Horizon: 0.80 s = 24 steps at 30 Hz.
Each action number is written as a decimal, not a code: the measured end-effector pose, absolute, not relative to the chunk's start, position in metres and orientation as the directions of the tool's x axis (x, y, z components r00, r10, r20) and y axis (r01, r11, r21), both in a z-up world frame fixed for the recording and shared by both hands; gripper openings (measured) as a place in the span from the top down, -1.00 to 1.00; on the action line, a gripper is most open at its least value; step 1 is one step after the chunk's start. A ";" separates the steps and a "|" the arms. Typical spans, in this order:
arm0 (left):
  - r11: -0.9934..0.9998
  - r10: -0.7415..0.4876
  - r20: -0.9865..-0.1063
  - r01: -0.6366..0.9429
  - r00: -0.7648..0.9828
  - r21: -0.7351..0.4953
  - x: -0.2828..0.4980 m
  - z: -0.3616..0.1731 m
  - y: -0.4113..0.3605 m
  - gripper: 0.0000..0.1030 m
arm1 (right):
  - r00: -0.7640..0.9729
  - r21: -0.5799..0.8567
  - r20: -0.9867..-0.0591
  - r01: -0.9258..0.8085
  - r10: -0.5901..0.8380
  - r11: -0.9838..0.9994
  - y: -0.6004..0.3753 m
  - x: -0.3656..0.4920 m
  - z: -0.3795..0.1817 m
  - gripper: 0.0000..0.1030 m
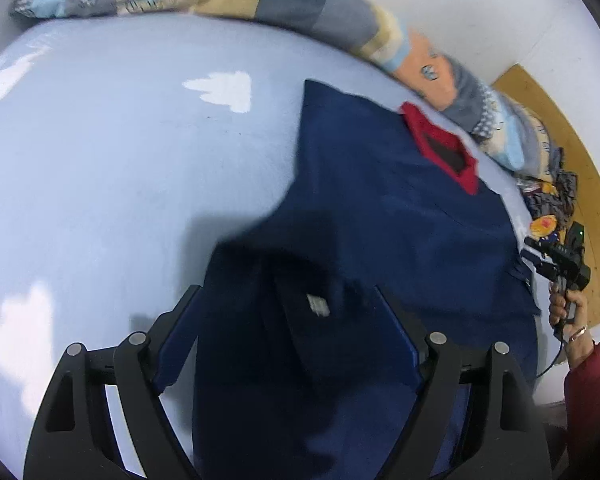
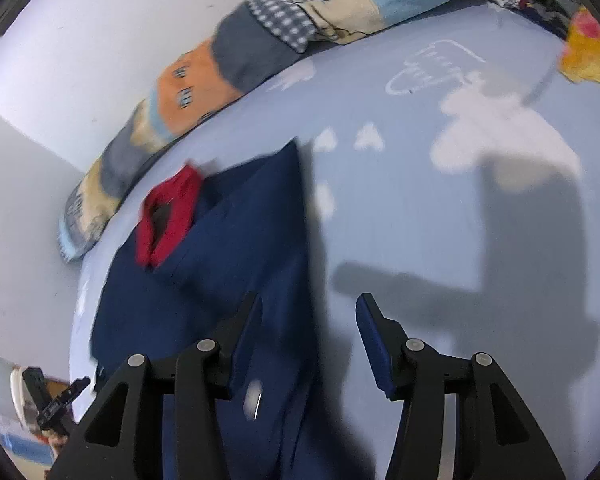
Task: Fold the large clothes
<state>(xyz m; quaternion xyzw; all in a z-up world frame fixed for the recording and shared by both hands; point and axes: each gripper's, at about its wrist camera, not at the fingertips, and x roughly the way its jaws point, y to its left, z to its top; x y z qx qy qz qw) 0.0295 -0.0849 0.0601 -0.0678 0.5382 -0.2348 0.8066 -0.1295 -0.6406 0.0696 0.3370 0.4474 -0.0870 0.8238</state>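
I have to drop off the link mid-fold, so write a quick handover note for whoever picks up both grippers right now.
Left gripper: open, jaws either side of the navy garment, gripping nothing that shows.
Right gripper: open, over the garment's edge and the light blue bedsheet, holding nothing.
Garment lies on the bed, red collar toward the patchwork blanket by the wall.
Done: it appears partly folded lengthwise, though blur hides detail.
Left: remaining folds, then smoothing.
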 end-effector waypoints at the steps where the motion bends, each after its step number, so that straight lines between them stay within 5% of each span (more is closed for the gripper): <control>1: 0.876 -0.458 -0.838 0.307 0.296 -0.371 0.040 0.055 -0.088 -0.61 | 0.585 0.490 -0.793 0.446 0.170 0.749 -0.647 -0.118 0.065 -0.02; 7: 0.852 -0.489 -0.834 0.346 0.254 -0.394 0.073 0.038 -0.111 -0.77 | 0.592 0.556 -0.767 0.419 0.248 0.718 -0.669 -0.054 0.039 -0.03; 8: 0.847 -0.494 -0.830 0.361 0.260 -0.391 0.070 0.039 -0.113 -0.78 | 0.603 0.588 -0.744 0.387 0.287 0.711 -0.667 -0.048 0.038 0.09; 9: 0.846 -0.488 -0.829 0.382 0.272 -0.372 0.071 0.040 -0.117 -0.79 | 0.597 0.612 -0.729 0.348 0.335 0.710 -0.664 -0.042 0.037 0.58; 10: 0.849 -0.470 -0.834 0.405 0.289 -0.338 0.070 0.040 -0.123 -0.77 | 0.574 0.595 -0.742 0.329 0.346 0.733 -0.659 -0.035 0.036 0.74; 11: 0.855 -0.448 -0.842 0.420 0.300 -0.305 0.070 0.040 -0.128 -0.67 | 0.544 0.537 -0.777 0.313 0.316 0.783 -0.652 -0.028 0.037 0.78; 13: 0.884 -0.369 -0.859 0.420 0.356 -0.205 0.066 0.042 -0.135 0.21 | 0.522 0.423 -0.823 0.296 0.226 0.856 -0.637 -0.020 0.043 0.84; 15: 0.885 -0.391 -0.848 0.399 0.358 -0.240 0.063 0.047 -0.133 0.65 | 0.518 0.313 -0.847 0.294 0.125 0.903 -0.624 -0.011 0.054 0.89; 24: 0.891 -0.411 -0.813 0.372 0.412 -0.261 0.061 0.062 -0.133 0.74 | 0.616 0.090 -0.774 0.330 -0.142 0.939 -0.623 0.042 0.116 0.99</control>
